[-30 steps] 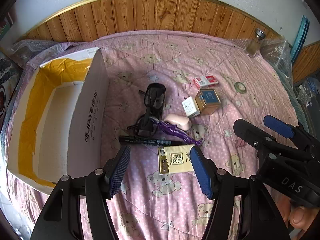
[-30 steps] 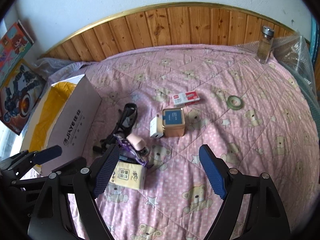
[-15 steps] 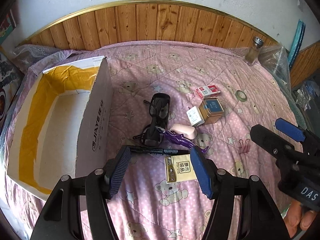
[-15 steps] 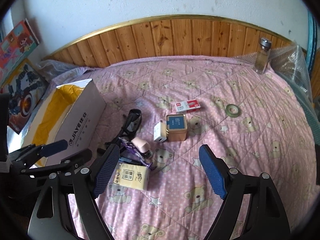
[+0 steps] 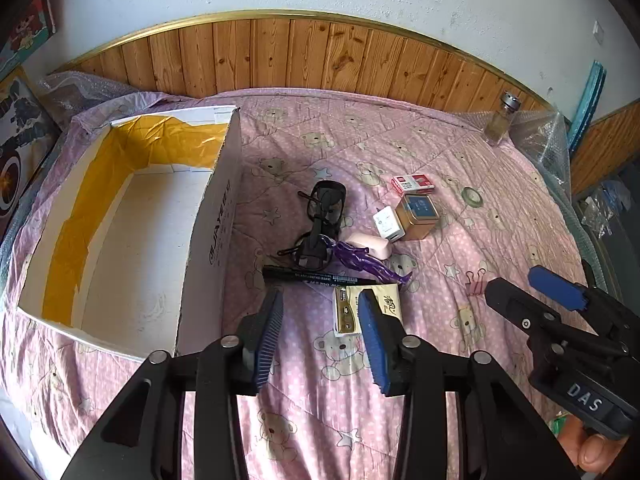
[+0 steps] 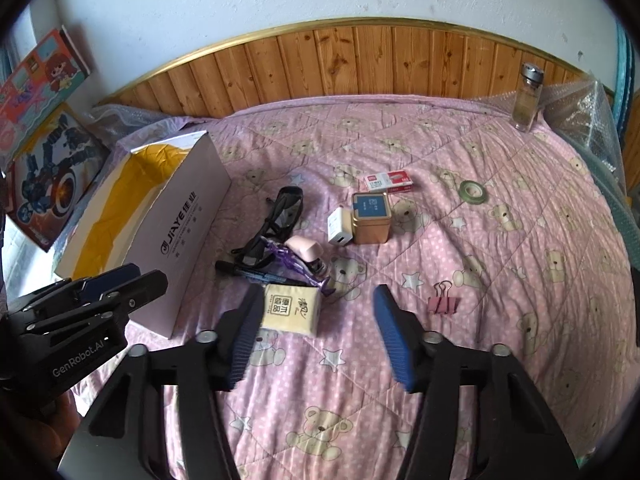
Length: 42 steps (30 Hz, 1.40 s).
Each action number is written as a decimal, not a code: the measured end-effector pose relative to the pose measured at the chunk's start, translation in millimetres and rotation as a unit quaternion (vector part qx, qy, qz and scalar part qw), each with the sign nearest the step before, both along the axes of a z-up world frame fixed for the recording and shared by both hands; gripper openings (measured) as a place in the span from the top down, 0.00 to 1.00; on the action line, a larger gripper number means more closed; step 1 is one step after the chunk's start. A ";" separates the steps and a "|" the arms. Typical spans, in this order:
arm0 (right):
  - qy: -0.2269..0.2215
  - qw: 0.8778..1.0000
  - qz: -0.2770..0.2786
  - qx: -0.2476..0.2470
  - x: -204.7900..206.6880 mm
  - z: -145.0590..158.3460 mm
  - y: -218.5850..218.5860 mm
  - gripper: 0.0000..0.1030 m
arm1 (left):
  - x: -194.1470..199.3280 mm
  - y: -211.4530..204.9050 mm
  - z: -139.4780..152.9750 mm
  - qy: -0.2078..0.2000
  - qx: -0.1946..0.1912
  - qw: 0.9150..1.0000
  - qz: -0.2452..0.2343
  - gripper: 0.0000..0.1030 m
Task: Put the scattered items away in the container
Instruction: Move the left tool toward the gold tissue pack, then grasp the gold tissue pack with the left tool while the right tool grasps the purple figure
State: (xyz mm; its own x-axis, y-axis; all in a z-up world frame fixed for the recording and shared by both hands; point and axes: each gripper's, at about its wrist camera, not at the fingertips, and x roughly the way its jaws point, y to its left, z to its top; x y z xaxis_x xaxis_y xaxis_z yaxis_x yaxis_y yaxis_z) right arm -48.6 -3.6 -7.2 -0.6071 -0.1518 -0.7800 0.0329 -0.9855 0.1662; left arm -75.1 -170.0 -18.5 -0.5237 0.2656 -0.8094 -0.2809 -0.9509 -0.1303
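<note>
- Left gripper (image 5: pixel 320 320) is hovering open, empty, just right of the box (image 5: pixel 208 240).
- Right gripper (image 6: pixel 316 332) is hovering open, empty, farther right of the box.

The left gripper (image 5: pixel 320 320) hangs above the pink quilt (image 5: pixel 500 248) with its blue-padded jaws apart, empty, the right pad overlapping a yellow tissue pack (image 5: pixel 384 300) from this camera. At 10 o'clock from the gripper lies the open white box (image 5: pixel 208 240), lined with yellow tape and holding nothing; at 12 o'clock lie a black marker (image 5: pixel 316 277), a purple figure (image 5: pixel 366 261), black glasses (image 5: pixel 324 212) and a pink stapler (image 5: pixel 370 243). At 1 o'clock sit a white charger (image 5: pixel 387 224) touching a gold tin (image 5: pixel 418 213), with a red-and-white box (image 5: pixel 412 182) beyond; at 3 o'clock the right gripper (image 5: pixel 532 288) enters, a pink binder clip (image 5: pixel 476 285) just beside its tips.
</note>
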 end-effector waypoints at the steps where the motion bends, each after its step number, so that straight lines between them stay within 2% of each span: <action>1: -0.005 1.000 0.003 -0.009 1.4 -1.7 -0.2 0.87 | 3.6 0.3 1.8 0.002 0.002 1.000 -0.002 0.74; 5: -0.006 1.000 0.008 -0.026 12.5 -3.3 0.9 0.93 | 14.9 2.0 7.4 0.013 0.001 1.000 -0.009 0.86; 8: -0.003 0.999 0.009 -0.033 21.4 -1.9 3.6 0.94 | 18.7 3.6 9.9 0.018 0.003 1.000 -0.010 0.93; 13: -0.006 0.999 0.007 -0.051 27.3 -4.1 13.8 0.94 | 21.1 10.8 7.9 0.011 0.003 1.000 -0.010 0.94; 15: -0.005 0.998 0.007 -0.058 27.7 -5.6 18.0 0.91 | 20.3 14.0 5.9 0.006 0.000 1.000 -0.009 0.94; 16: -0.003 0.998 0.007 -0.063 26.7 -5.8 21.1 0.91 | 20.1 15.8 4.9 0.006 -0.004 1.000 -0.008 0.91; 17: -0.002 0.998 0.006 -0.069 25.7 -6.2 24.0 0.89 | 19.4 17.6 3.8 0.005 -0.006 1.000 -0.006 0.83; 18: -0.003 0.997 0.004 -0.072 23.9 -7.2 27.4 0.82 | 18.4 19.2 2.4 0.004 -0.009 1.000 -0.003 0.75; 19: -0.003 0.997 -0.004 -0.074 22.0 -8.4 31.7 0.58 | 17.7 20.1 1.0 0.003 -0.013 1.000 0.001 0.60; 20: -0.001 0.997 -0.014 -0.078 20.6 -9.9 36.9 0.43 | 17.3 20.2 0.1 0.005 -0.016 1.000 0.004 0.52; 23: -0.009 0.994 -0.030 -0.101 13.5 -22.1 50.7 0.43 | 15.6 15.2 -4.8 0.002 -0.015 1.000 0.007 0.43; 28: -0.045 0.989 -0.044 -0.131 1.7 -60.0 58.8 0.43 | 9.1 2.4 -31.0 -0.032 -0.009 0.999 0.011 0.42; 33: -0.076 0.985 -0.015 -0.154 -18.0 -88.0 41.6 0.43 | -4.9 2.8 -60.0 -0.065 0.005 0.998 0.006 0.42; 38: -0.064 0.990 0.037 -0.120 -47.8 -87.5 17.7 0.43 | -23.1 1.2 -75.7 -0.085 0.025 0.996 0.007 0.42; 42: -0.058 0.993 0.074 -0.065 -81.1 -92.2 -0.9 0.43 | -34.5 -5.6 -84.1 -0.096 0.043 0.994 0.017 0.42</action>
State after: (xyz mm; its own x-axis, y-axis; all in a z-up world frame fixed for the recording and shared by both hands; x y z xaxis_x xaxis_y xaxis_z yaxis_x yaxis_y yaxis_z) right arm -129.7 -4.5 -99.4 -0.4768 -0.3374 -0.8117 0.1494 -0.9411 0.3034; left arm -109.6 -175.6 -102.5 -0.3715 0.3231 -0.8704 -0.2099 -0.9424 -0.2603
